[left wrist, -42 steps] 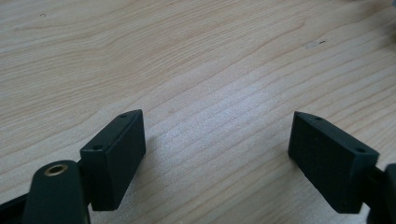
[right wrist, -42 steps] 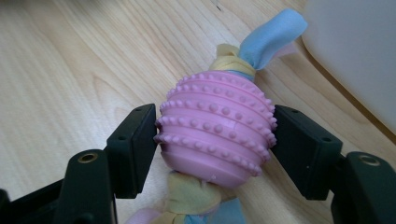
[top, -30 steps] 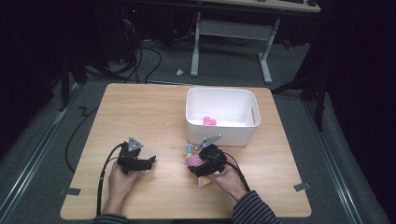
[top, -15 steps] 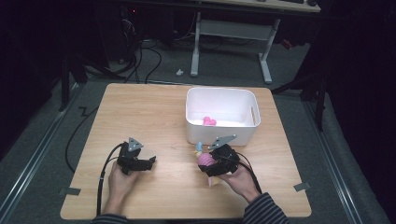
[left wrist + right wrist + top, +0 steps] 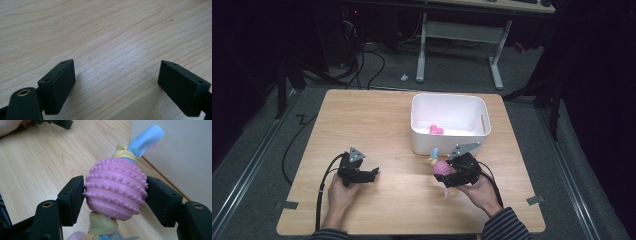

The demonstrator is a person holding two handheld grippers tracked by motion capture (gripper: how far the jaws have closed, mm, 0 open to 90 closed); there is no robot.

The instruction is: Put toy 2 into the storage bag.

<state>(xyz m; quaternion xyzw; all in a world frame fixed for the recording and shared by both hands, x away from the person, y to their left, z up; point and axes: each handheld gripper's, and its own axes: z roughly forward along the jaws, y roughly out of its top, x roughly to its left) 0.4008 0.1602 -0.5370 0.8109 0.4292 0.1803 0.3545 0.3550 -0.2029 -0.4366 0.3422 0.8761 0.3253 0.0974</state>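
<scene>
A pink studded ball toy [image 5: 115, 192] with yellow and blue cloth strips knotted through it is clamped between the pads of my right gripper [image 5: 115, 202]. In the high view the toy [image 5: 440, 168] and right gripper [image 5: 445, 175] hang just in front of the white bin [image 5: 437, 142]. My left gripper [image 5: 373, 174] rests on the table at the near left. Its jaws have just been opening and stand wide apart; the left gripper [image 5: 116, 85] has bare wood and nothing else between its pads.
A small pink object [image 5: 436, 130] lies inside the white bin, whose wall [image 5: 180, 152] rises close on the right of the toy. The wooden table [image 5: 377, 120] stands on dark floor, with cables and a desk frame beyond it.
My right gripper has carried the toy to the right and a little upward, closer to the bin's front wall. The left hand has stayed put.
</scene>
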